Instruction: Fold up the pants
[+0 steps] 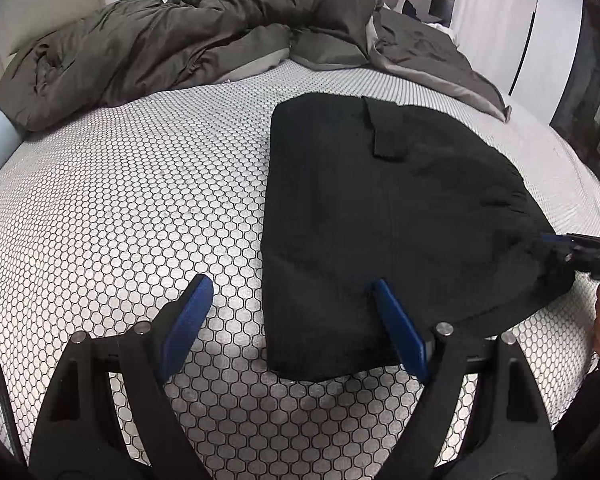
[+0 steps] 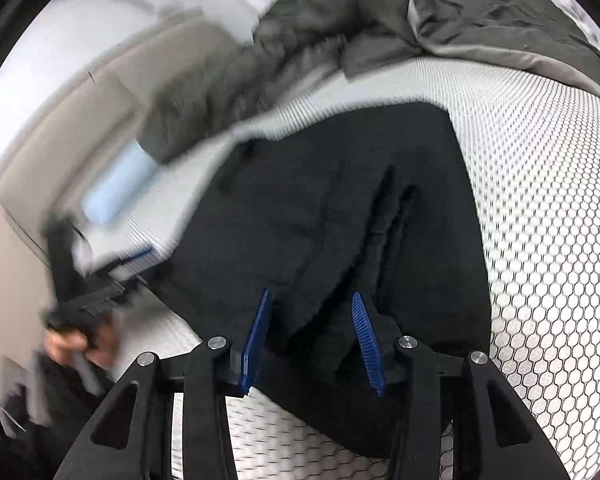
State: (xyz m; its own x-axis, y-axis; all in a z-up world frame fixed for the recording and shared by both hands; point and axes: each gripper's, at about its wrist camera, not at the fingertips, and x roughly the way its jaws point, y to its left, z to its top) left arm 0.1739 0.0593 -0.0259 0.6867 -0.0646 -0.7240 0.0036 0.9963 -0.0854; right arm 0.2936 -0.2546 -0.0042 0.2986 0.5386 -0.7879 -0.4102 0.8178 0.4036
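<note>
We see the pants (image 1: 384, 220) lying on the bed (image 1: 140, 200) as a compact black rectangle, looks already folded at least once. Soft, limp cloth, light, layers likely to slide on each other — we'd pinch through all layers at a thick hem or corner, not the middle. Left gripper (image 1: 292, 320): jaws spread wide, low over the near-left corner, one finger above the cloth, holding nothing. Right gripper (image 2: 312, 340): jaws partly spread around a raised ridge at the near edge — contact unclear, the right wrist view is blurred. Rumpled olive duvet (image 1: 160, 40) sits well behind.
</note>
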